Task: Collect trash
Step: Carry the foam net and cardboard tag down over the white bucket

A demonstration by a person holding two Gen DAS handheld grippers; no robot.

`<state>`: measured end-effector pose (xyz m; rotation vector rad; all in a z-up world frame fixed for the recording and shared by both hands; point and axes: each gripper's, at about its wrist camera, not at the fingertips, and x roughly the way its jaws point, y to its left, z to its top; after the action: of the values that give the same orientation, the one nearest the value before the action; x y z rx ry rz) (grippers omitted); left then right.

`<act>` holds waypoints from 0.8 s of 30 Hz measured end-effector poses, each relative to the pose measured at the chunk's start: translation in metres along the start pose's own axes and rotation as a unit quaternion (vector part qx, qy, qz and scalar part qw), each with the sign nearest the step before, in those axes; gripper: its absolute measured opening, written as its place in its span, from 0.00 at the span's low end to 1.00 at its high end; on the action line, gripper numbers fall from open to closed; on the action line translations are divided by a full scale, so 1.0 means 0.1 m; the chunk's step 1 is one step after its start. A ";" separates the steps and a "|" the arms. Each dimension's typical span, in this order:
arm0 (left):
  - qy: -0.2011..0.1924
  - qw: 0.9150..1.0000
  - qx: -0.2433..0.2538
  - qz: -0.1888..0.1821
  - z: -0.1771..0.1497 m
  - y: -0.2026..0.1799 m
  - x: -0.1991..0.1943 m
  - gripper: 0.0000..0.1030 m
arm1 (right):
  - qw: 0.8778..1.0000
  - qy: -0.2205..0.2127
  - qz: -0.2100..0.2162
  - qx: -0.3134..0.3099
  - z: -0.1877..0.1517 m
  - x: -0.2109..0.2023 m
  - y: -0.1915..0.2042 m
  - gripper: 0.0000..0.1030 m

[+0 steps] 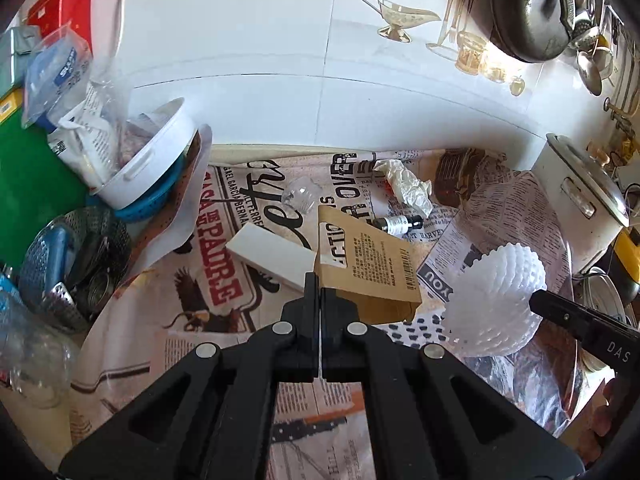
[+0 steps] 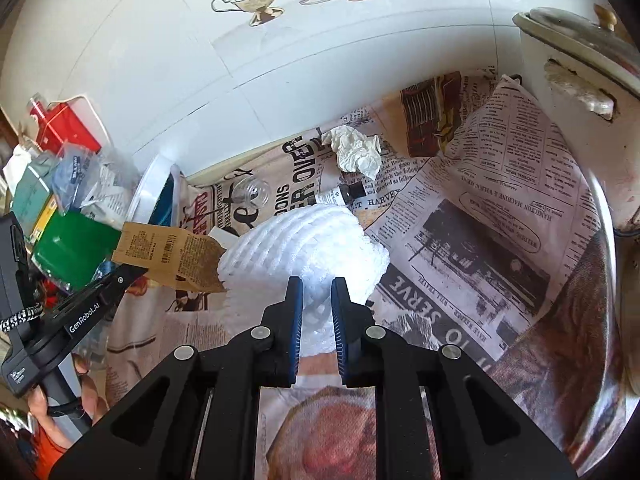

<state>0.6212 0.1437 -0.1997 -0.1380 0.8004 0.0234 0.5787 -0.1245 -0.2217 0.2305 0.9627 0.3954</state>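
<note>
Left tongs (image 1: 321,280) pinch flat brown carton (image 1: 368,264); right tongs (image 2: 316,300) squeeze ribbed white foam net (image 2: 304,240).

Both wrist cameras are looking steeply down along their fingers (image 1: 312,292) at a newspaper-covered bench (image 1: 192,296), close above it, facing a white tiled wall (image 1: 260,40); both are sharing the crumpled tissue (image 2: 358,152) beyond the fingertips.

Bright daylight, glare on the white tiled wall (image 1: 280,60), strong fisheye bending and dark corners
</note>
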 end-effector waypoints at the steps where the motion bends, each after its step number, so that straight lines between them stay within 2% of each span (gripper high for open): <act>1: -0.001 1.000 -0.001 0.001 -0.06 -0.01 -0.08 0.00 | 1.000 -0.001 0.001 -0.005 -0.04 -0.06 0.02 0.13; 8: 0.004 1.000 0.001 0.005 -0.44 -0.03 -0.54 0.00 | 1.000 -0.005 0.016 -0.016 -0.37 -0.42 0.19 0.13; 13: -0.001 1.000 0.015 -0.005 -0.76 0.05 -0.89 0.00 | 1.000 -0.013 0.022 -0.008 -0.70 -0.62 0.38 0.13; 18: -0.002 1.000 0.015 -0.027 -1.21 0.27 -1.21 0.00 | 1.000 -0.014 0.009 -0.009 -1.13 -0.79 0.66 0.13; 24: 0.010 0.999 0.025 -0.030 -1.79 0.55 -1.66 0.00 | 1.000 -0.029 -0.007 -0.001 -1.72 -1.06 1.00 0.13</act>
<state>0.3736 0.1802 -0.2100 -0.1155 0.8152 -0.0548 0.3592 -0.0762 -0.2009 0.2328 0.9073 0.3744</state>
